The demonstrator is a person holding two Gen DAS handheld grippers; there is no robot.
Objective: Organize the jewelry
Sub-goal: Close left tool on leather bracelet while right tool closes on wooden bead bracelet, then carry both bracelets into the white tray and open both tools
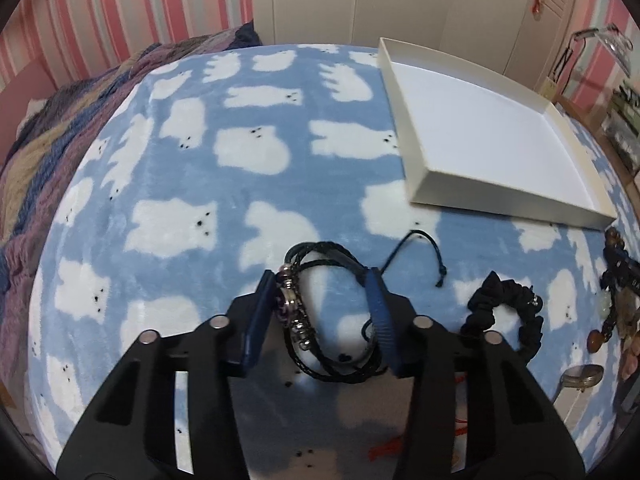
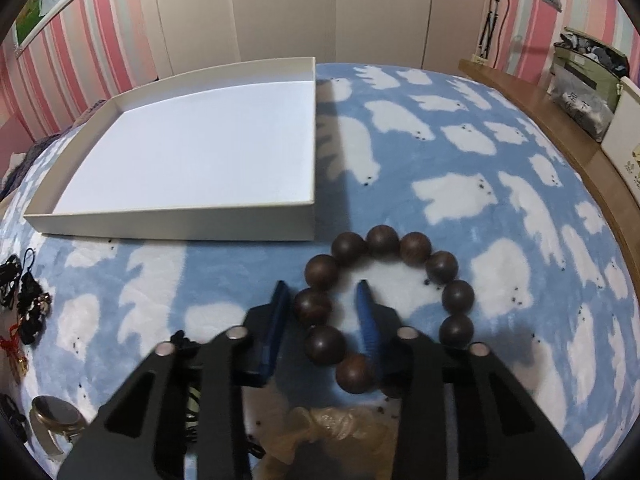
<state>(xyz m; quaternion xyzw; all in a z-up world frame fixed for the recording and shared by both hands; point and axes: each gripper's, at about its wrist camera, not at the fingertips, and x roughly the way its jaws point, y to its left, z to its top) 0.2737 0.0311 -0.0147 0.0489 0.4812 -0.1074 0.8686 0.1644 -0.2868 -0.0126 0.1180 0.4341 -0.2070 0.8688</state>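
the left hand-held gripper (image 1: 320, 300) is lowered over a black braided cord bracelet with metal beads (image 1: 304, 320), its blue pads set either side of the loop; the left pad lies against the beaded side, the right pad against the cords, yet a firm clamp cannot be told. the right hand-held gripper (image 2: 324, 312) straddles one side of a dark wooden bead bracelet (image 2: 380, 292), one pad outside the ring and one inside it, with the beads between them; whether they are pressed cannot be told. both bracelets are seen lying on the bed's blue fleece blanket with white bears (image 1: 180, 168). beside the left one a black scrunchie (image 1: 508, 316) and further beaded pieces (image 1: 616, 300) are scattered. beyond, the shallow white box lid (image 2: 180, 224) holds nothing in either view. it is judged that the sorting has barely begun: nothing has been placed, and every piece is left to be lifted and carried over.
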